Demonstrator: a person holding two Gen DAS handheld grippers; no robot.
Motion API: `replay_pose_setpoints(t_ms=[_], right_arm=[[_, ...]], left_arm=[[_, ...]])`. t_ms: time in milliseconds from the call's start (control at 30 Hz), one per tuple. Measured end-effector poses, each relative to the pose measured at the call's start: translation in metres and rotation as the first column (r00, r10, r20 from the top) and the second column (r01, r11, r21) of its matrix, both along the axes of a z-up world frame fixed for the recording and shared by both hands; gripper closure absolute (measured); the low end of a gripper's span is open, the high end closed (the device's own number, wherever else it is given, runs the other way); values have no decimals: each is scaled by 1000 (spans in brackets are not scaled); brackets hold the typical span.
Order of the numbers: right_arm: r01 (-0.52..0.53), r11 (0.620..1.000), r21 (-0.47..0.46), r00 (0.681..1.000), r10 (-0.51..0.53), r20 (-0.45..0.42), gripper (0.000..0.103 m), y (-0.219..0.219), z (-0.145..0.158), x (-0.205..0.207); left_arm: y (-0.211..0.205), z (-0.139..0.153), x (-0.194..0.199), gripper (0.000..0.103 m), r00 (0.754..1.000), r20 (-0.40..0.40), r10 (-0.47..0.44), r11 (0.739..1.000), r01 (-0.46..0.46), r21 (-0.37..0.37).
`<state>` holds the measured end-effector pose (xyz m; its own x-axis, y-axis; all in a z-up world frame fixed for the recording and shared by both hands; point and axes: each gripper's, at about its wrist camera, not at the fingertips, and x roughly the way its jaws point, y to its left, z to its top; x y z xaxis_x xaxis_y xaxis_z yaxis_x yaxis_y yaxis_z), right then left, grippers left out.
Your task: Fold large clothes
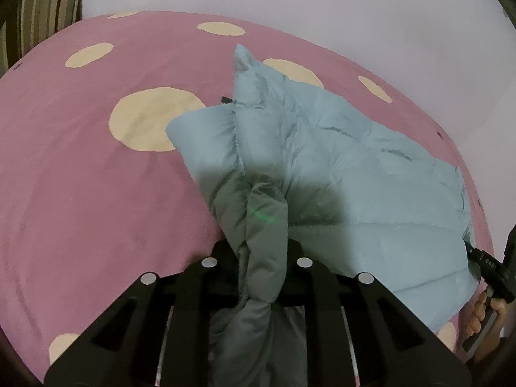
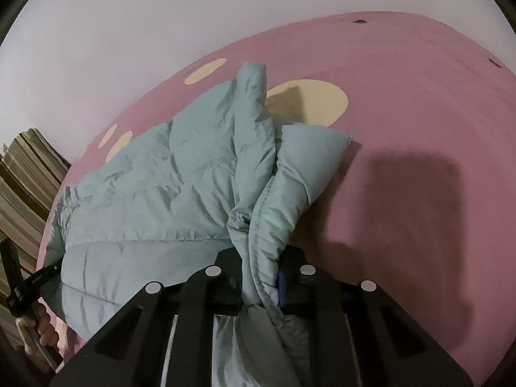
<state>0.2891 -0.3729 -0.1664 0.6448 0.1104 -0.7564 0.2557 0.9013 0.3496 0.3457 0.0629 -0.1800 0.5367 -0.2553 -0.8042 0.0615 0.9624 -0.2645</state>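
A pale blue-green puffer jacket (image 1: 338,167) lies bunched on a pink bedspread with cream spots (image 1: 96,177). My left gripper (image 1: 262,258) is shut on a bunched edge of the jacket, which runs back between its fingers. My right gripper (image 2: 261,267) is shut on another gathered, stitched edge of the same jacket (image 2: 154,187). The jacket hangs between the two grippers, its far end resting on the bedspread (image 2: 419,161). The right gripper and the hand holding it show at the right edge of the left wrist view (image 1: 490,267).
A white wall (image 1: 322,6) runs behind the bed. A striped curtain or cloth (image 1: 38,9) hangs at the far left, and shows at the left of the right wrist view (image 2: 25,174). The other gripper's handle (image 2: 22,287) is at lower left.
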Motion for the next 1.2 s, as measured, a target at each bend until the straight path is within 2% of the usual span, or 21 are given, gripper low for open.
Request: replay_pose_setpoints(t_ms=[233, 400, 767, 1000, 1067, 1133, 1200], right_arm=[[-11, 999, 33, 999, 10, 38, 90, 4, 16, -7], [-46, 998, 47, 998, 44, 34, 90, 11, 16, -12], [-90, 989, 119, 996, 91, -5, 90, 8, 2, -18], [-100, 989, 106, 995, 101, -4, 90, 14, 2, -17], [-98, 990, 98, 995, 99, -2, 89, 13, 3, -16], [-93, 991, 101, 996, 94, -1, 89, 13, 3, -13], [-87, 991, 104, 996, 87, 1, 89, 12, 2, -15]], left_arm=[[23, 22, -31, 91, 999, 19, 27, 999, -27, -39], [43, 33, -67, 92, 999, 30, 34, 999, -32, -34], [100, 26, -151, 92, 998, -20, 60, 996, -61, -63], [113, 13, -164, 91, 996, -39, 86, 991, -90, -95], [110, 11, -163, 91, 996, -33, 86, 993, -88, -82], [110, 10, -168, 88, 996, -28, 86, 994, -87, -72], [110, 6, -169, 82, 996, -31, 89, 994, -90, -62]])
